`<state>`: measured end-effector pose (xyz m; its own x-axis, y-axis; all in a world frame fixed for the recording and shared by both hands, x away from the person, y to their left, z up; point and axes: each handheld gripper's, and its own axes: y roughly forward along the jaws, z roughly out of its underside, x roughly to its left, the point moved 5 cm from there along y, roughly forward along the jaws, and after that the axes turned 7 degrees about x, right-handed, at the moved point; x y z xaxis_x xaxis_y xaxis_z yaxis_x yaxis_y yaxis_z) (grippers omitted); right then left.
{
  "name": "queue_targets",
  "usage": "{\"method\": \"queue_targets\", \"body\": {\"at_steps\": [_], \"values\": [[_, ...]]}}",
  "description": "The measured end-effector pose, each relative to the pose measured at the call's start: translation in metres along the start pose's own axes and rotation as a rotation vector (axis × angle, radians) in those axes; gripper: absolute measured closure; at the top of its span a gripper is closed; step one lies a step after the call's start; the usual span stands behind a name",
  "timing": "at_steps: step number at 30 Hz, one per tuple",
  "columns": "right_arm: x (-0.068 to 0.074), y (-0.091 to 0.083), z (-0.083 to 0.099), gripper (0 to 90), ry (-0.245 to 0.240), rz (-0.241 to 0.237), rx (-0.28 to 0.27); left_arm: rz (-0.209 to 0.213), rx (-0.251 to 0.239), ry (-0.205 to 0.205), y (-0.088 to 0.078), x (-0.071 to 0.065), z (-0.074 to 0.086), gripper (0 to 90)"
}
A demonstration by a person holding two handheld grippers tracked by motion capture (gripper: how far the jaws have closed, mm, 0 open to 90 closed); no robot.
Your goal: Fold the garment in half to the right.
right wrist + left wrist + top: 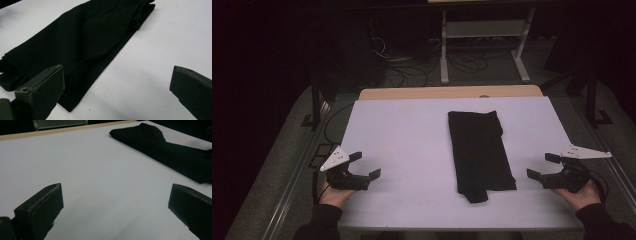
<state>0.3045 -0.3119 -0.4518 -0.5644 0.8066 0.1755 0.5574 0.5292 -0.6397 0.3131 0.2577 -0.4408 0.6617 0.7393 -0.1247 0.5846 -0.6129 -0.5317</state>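
Two open tools, left tool (365, 165), right tool (542, 166), folded black cloth (480, 152) between

We record the folded black garment (480, 152) as a soft woven or knit cloth, matt throughout, with a fine even surface and no sheen along its creases. The table top (407, 145) reads as a smooth, pale, matt sheet, faintly speckled up close; the strip at its far edge (447, 92) looks like light wood. The left gripper (365, 165) and right gripper (544, 166) carry black jaws of hard, matt plastic, slightly rough at their edges, with a dull grey face. Each bears a flat, pale grey plate (335, 158) of smooth, matt finish.
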Motion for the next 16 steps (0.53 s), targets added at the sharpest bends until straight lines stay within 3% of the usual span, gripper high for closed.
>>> {"method": "queue_targets", "body": {"at_steps": [9, 16], "values": [[0.002, 0.001, 0.001, 0.0, -0.012, -0.001, 0.009, -0.046, 0.018, -0.013, -0.01, 0.011, 0.02, 0.0], [0.002, 0.001, 0.001, 0.0, -0.008, -0.006, 0.007, -0.058, -0.008, 0.001, -0.013, 0.011, 0.017, 0.0]]}}
